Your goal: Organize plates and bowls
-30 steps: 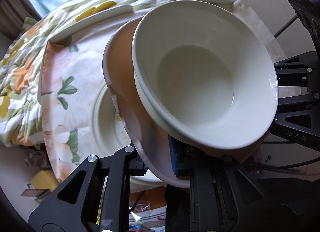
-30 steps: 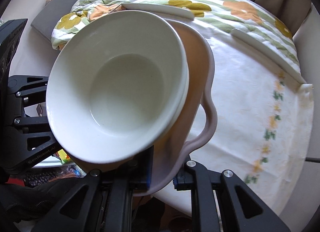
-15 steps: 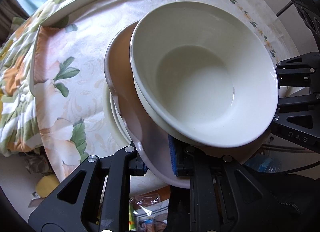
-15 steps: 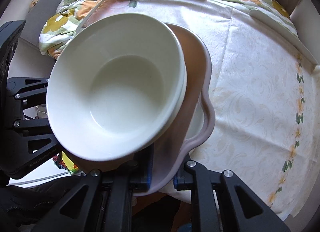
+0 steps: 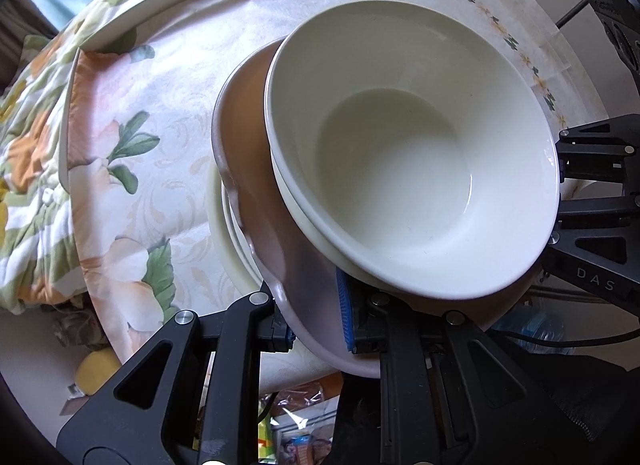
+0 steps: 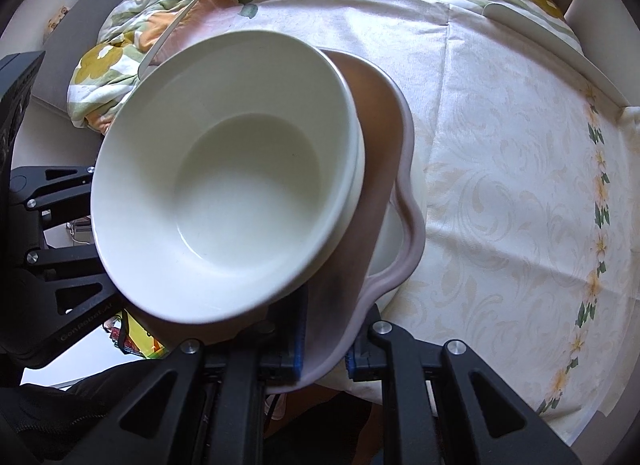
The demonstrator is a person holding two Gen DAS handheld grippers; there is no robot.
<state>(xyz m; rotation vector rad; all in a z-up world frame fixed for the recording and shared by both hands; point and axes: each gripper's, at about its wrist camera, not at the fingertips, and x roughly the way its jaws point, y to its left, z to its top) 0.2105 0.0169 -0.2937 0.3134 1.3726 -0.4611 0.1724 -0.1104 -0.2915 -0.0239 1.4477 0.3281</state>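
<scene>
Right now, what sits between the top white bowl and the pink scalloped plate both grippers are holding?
A second white bowl, nested under the top white bowl on the pink scalloped plate; its rim shows in both wrist views.

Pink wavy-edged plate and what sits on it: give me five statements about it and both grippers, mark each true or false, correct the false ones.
1. The left gripper is clamped on the rim of the pink wavy-edged plate. True.
2. The right gripper hangs open, clear of the plate. False: it is shut on the plate's rim.
3. Stacked white bowls sit on the pink plate. True: a second rim shows beneath the top bowl.
4. The top bowl holds soup. False: it is empty.
5. Nothing lies beneath the pink plate. False: a white dish on the floral tablecloth shows just under its edge.
</scene>
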